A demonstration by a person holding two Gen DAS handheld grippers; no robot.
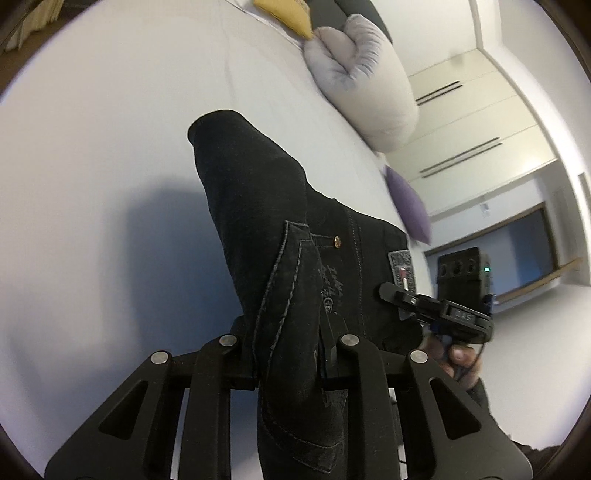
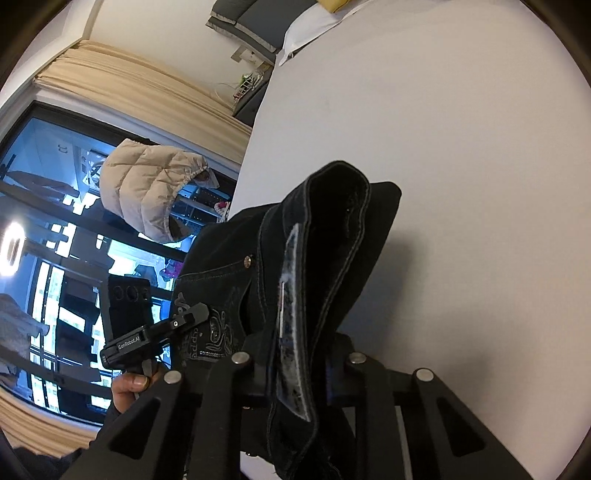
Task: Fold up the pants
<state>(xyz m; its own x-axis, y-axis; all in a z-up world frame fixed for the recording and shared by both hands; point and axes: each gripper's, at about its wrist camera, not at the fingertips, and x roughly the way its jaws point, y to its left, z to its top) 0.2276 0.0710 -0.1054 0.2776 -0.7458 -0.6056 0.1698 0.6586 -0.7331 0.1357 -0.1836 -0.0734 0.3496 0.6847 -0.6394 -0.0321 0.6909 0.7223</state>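
Black denim pants [image 1: 258,206] hang in the air over a white bed [image 1: 92,147], held by the waistband at both ends. My left gripper [image 1: 288,354] is shut on the waistband near a back pocket with grey stitching. My right gripper [image 2: 295,354] is shut on the other waistband edge, where a patch label shows. The pants [image 2: 332,229] droop toward the bed [image 2: 461,147] between the two. The right gripper also shows in the left wrist view [image 1: 391,293], pinching the waistband by the patch label. The left gripper also shows in the right wrist view [image 2: 197,314], pinching the embroidered pocket.
A grey-white pillow [image 1: 365,85], a yellow cushion [image 1: 288,14] and a purple cushion [image 1: 406,203] lie along the bed's far side. White wardrobe doors [image 1: 469,122] stand behind. A beige puffer jacket [image 2: 155,184] hangs by a dark window with curtains [image 2: 129,77].
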